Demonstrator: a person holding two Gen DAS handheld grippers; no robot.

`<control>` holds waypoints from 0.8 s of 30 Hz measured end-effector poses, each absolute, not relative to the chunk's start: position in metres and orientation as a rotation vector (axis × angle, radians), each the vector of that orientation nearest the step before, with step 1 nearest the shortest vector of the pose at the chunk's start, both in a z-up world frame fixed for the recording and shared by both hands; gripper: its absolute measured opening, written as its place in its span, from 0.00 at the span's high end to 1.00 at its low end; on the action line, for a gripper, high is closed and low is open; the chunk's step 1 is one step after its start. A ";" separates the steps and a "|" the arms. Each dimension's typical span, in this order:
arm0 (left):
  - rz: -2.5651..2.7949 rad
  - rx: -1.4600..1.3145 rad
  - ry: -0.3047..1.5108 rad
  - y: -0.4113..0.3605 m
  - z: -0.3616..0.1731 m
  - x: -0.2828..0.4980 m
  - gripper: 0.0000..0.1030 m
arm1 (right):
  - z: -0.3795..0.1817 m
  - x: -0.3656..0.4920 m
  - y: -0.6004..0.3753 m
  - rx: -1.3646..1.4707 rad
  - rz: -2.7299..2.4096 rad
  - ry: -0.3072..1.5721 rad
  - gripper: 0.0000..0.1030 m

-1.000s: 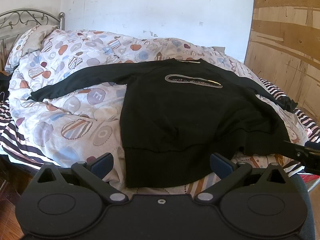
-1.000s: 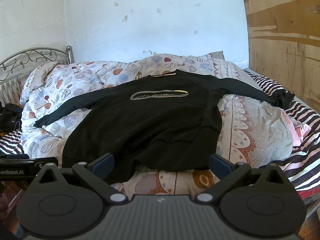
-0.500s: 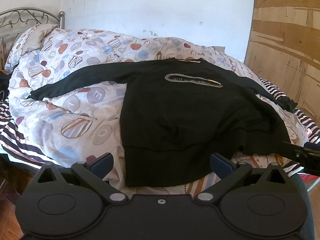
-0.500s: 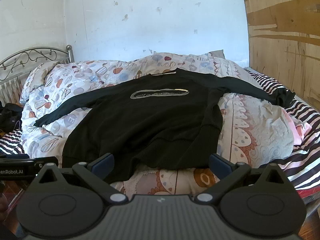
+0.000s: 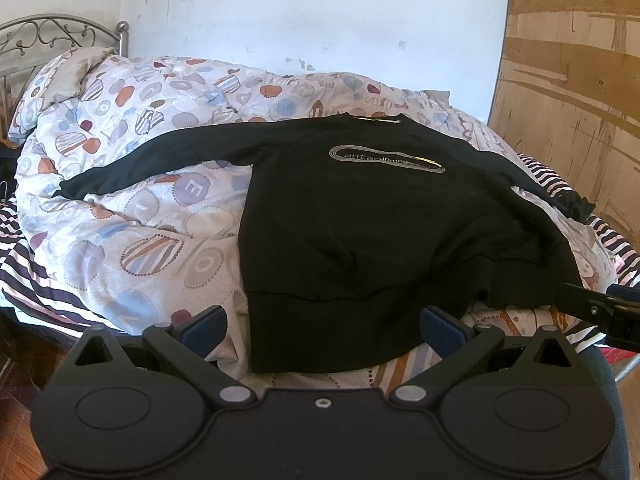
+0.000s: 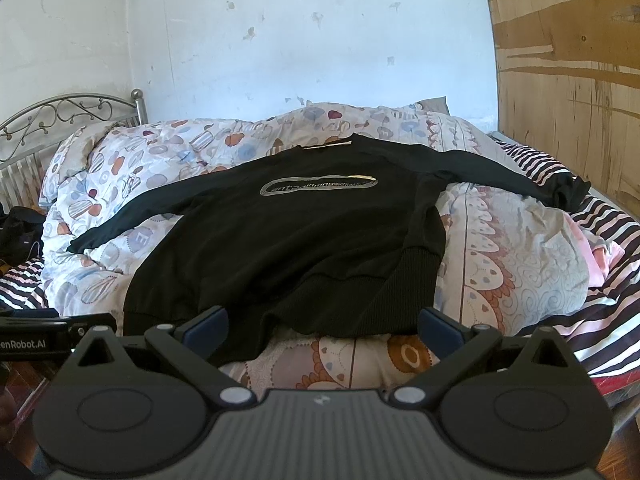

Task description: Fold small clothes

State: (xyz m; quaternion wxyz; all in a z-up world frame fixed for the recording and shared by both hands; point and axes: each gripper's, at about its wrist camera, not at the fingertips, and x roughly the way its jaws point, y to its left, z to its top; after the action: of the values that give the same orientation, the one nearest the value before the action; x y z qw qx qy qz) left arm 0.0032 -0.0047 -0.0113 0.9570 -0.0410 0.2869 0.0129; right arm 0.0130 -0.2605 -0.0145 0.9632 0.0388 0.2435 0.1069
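Observation:
A black long-sleeved sweater with a silver oval logo lies flat, front up, on a patterned quilt, both sleeves spread out; it also shows in the right wrist view. My left gripper is open and empty, just short of the sweater's ribbed hem near its left corner. My right gripper is open and empty, just short of the hem near its right side. The right sleeve cuff lies bunched at the far right.
The quilt covers a bed with a striped sheet and a metal headboard at the left. A wooden panel stands at the right. The other gripper shows at each view's edge.
Both views have drifted very slightly; the sweater lies as before and both grippers stay open.

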 end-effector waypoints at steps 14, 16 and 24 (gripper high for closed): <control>0.015 -0.076 0.618 -0.004 -0.021 0.013 0.01 | -0.015 0.018 -0.263 0.097 0.201 0.518 0.00; 0.013 -0.074 0.627 -0.005 -0.021 0.017 0.01 | -0.016 0.021 -0.265 0.103 0.201 0.524 0.00; -0.003 -0.046 0.669 -0.011 -0.019 0.043 0.01 | -0.009 0.040 -0.271 0.124 0.182 0.563 0.00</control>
State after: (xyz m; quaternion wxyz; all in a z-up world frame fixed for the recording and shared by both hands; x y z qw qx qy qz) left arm 0.0431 -0.0108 -0.0187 0.9442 -0.0226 0.3285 -0.0014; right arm 0.0399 -0.2714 -0.0093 0.9546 0.0611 0.2773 0.0898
